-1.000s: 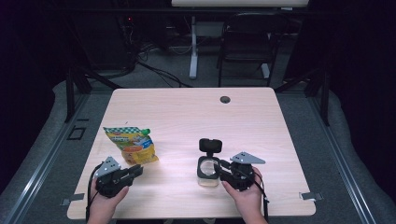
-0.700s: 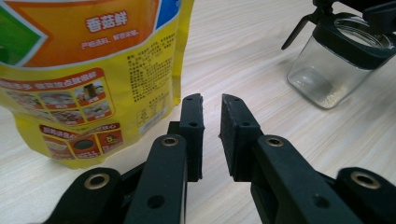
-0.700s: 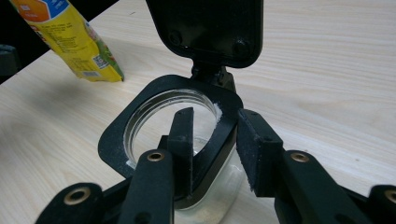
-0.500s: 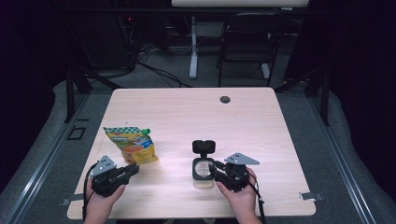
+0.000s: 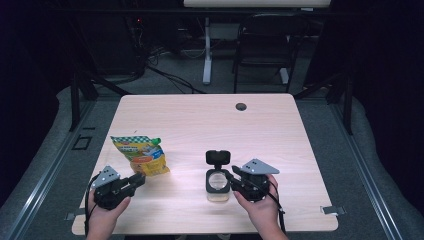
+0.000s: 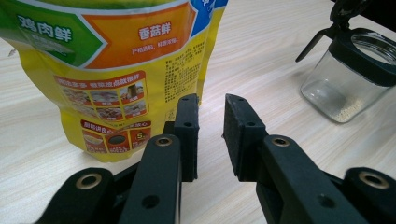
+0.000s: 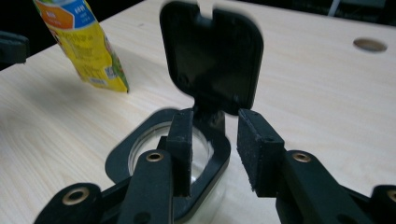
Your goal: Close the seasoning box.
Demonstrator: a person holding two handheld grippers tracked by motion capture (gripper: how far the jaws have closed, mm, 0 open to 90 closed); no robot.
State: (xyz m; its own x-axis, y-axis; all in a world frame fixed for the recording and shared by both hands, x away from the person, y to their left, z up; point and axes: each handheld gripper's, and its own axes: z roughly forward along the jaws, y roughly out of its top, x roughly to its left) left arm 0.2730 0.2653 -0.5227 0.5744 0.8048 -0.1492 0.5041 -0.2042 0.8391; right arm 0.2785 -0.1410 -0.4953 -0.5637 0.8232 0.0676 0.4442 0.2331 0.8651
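Glass jar (image 5: 218, 181) with its black flip lid (image 5: 218, 157) open; yellow snack bag (image 5: 141, 154) not yet picked up.
Left gripper (image 5: 134, 181) jaws have just been opening, empty; right gripper (image 5: 231, 178) jaws, half open, straddle the jar's rim on the bench (image 5: 200, 120).

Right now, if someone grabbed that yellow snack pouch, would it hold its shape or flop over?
The yellow pouch looks like thin printed film, so it would probably crumple and sag where pinched. Its glossy surface may slip between the fingers. Lying flat on the table, it would likely slide rather than roll if pushed.
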